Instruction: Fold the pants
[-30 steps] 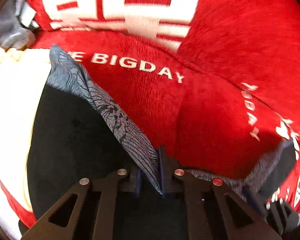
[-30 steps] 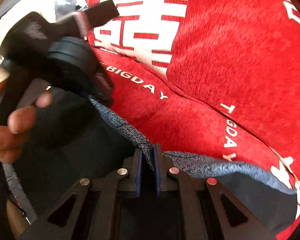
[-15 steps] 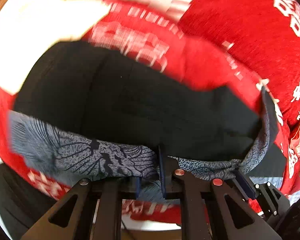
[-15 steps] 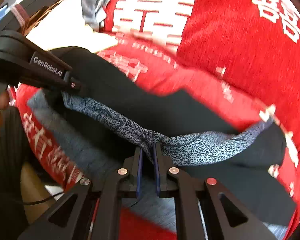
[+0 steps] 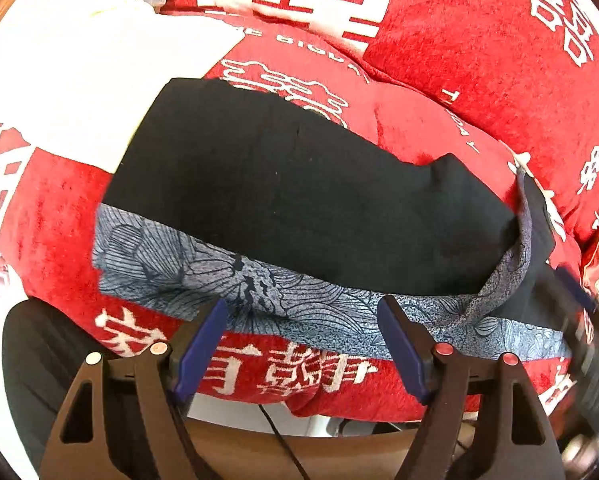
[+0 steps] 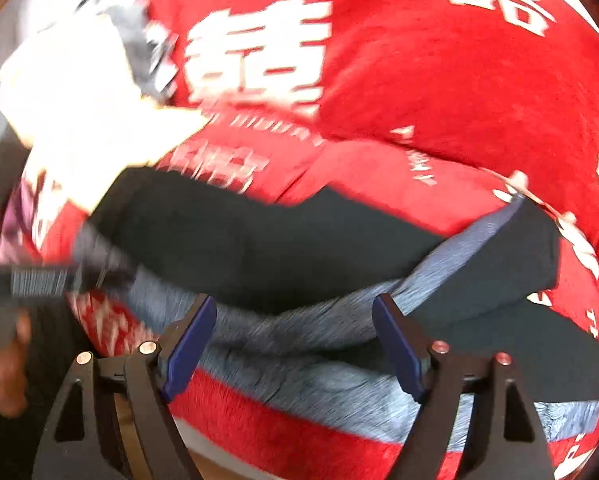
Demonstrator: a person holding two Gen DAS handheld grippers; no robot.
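The black pants (image 5: 283,196) with a blue-grey patterned band (image 5: 227,280) lie folded across the red cushion (image 5: 427,136). My left gripper (image 5: 303,344) is open and empty just in front of the band's near edge. In the blurred right wrist view the same pants (image 6: 259,248) and band (image 6: 299,332) lie across the cushion. My right gripper (image 6: 295,340) is open and empty over the band. The other gripper shows blurred at the right edge of the left wrist view (image 5: 591,344) and at the left edge of the right wrist view (image 6: 27,284).
Red cushions with white characters (image 5: 499,40) rise behind the pants. A white cloth (image 5: 91,80) lies at the back left. The cushion's front edge (image 5: 283,384) drops to a wooden floor (image 5: 299,452) with a cable. A hand (image 6: 3,376) shows at lower left.
Both grippers have let go of the patterned band and opened wide. The pants now lie on the cushion, and both grippers have pulled back toward the front edge.
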